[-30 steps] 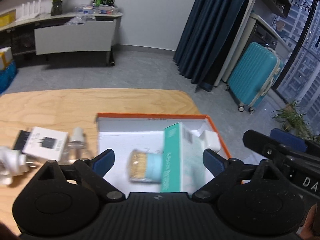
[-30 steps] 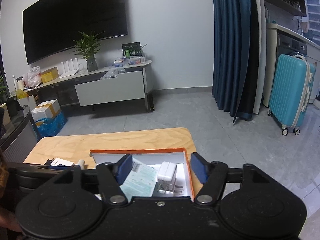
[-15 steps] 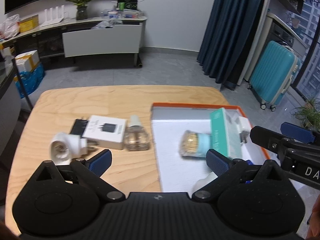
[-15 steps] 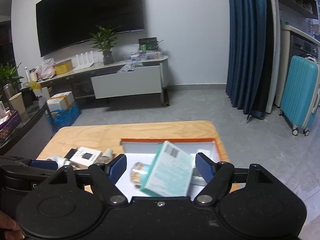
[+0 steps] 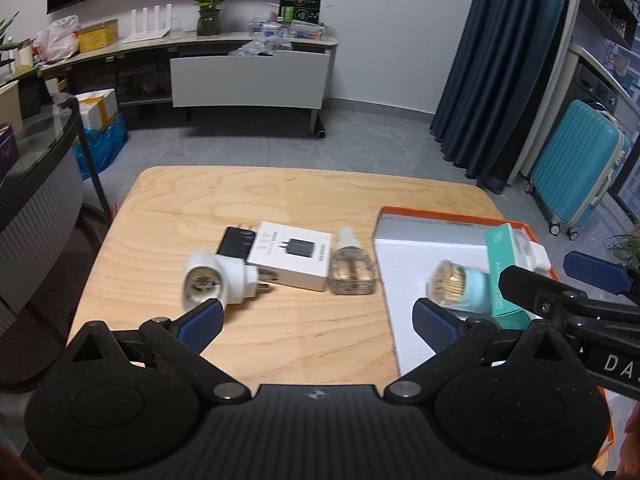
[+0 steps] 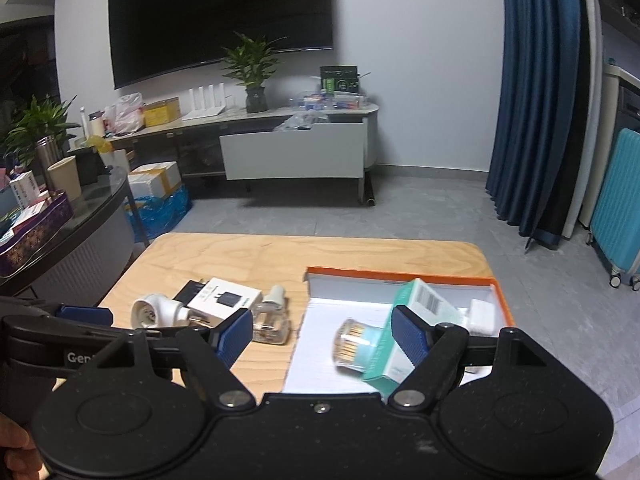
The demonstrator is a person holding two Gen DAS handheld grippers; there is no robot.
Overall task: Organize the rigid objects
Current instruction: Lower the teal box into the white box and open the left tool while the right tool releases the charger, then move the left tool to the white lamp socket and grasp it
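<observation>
Judging from the layout, a pause between placements was indicated: the toothpick jar point(image 5: 460, 288) and teal box point(image 5: 505, 276) were already lodged in the orange-rimmed tray point(image 5: 440, 216). Both the left gripper point(image 5: 318, 320) and right gripper point(image 6: 322, 336) were held wide open and empty. The glass bottle point(image 5: 352, 272), white box point(image 5: 292, 255) and white adapter point(image 5: 214, 283), left on the table point(image 5: 248, 196) beside the tray, were presumably to be approached next.

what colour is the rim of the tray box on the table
Orange, around the white-lined tray box; clearest in the right wrist view.

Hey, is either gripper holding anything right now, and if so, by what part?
Nothing is held. The left gripper and the right gripper are both open, with no object between their fingers.
</observation>
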